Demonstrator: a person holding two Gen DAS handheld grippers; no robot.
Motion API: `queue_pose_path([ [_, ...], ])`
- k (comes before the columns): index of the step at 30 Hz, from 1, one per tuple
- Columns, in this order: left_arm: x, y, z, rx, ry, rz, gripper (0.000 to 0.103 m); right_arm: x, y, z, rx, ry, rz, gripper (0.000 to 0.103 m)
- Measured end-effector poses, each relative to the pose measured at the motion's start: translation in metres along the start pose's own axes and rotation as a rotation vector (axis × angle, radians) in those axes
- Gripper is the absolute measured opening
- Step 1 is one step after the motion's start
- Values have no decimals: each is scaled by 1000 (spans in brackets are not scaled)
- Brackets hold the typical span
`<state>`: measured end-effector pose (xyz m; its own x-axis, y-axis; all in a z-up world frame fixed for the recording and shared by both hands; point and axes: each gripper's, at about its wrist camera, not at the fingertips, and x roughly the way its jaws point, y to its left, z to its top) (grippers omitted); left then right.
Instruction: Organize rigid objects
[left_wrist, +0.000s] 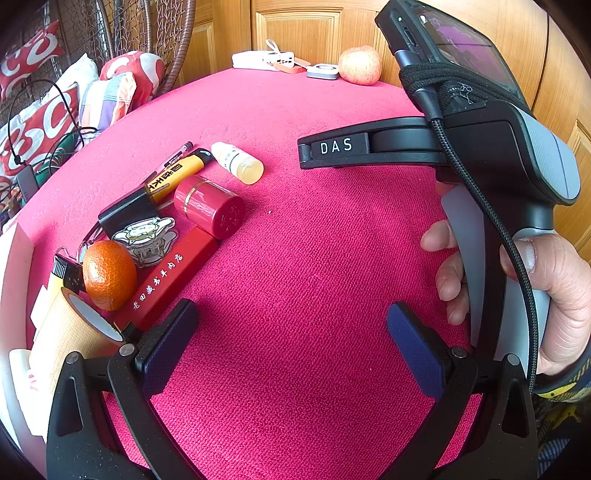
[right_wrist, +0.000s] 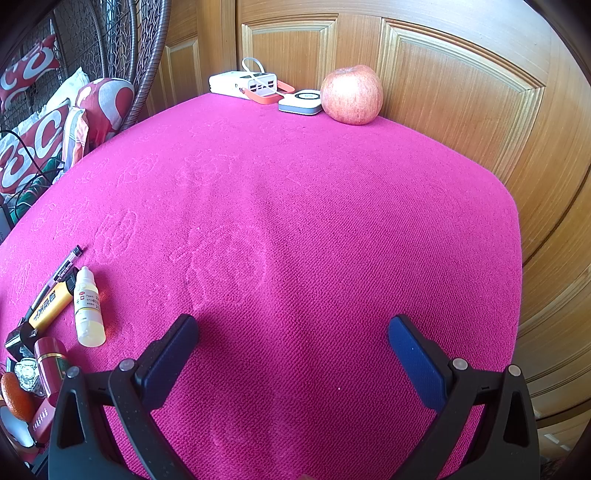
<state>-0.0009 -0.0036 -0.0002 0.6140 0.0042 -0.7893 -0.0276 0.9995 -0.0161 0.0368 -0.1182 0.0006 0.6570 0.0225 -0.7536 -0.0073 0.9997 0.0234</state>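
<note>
A cluster of small objects lies at the left of the pink cloth: a small dropper bottle (left_wrist: 238, 162) (right_wrist: 88, 308), a yellow marker (left_wrist: 177, 175) (right_wrist: 50, 306), a pen (left_wrist: 173, 157), a red cylinder tin (left_wrist: 210, 210) (right_wrist: 50, 363), a long red box (left_wrist: 173, 275), a mandarin (left_wrist: 109, 273), a cartoon clip (left_wrist: 146, 234) and a tape roll (left_wrist: 74, 332). My left gripper (left_wrist: 291, 325) is open and empty, right of the cluster. My right gripper (right_wrist: 293, 338) is open and empty over bare cloth; its body shows in the left wrist view (left_wrist: 461, 147).
At the table's far edge stand an apple (right_wrist: 351, 94), a white-grey puck (right_wrist: 301, 101) and a white charging hub (right_wrist: 243, 83). Wooden panelling (right_wrist: 461, 92) runs behind and to the right. Cushions (right_wrist: 37, 136) and a wicker chair sit off the left edge.
</note>
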Motion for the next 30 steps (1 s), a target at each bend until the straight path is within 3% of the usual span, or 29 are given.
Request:
queue_pose_path([
  [24, -1, 0, 1, 1, 3, 1, 103, 0, 0, 0, -1, 0, 0, 103],
  [30, -1, -4, -1, -22, -4, 32, 103, 0, 0, 1, 0, 0, 0, 103],
])
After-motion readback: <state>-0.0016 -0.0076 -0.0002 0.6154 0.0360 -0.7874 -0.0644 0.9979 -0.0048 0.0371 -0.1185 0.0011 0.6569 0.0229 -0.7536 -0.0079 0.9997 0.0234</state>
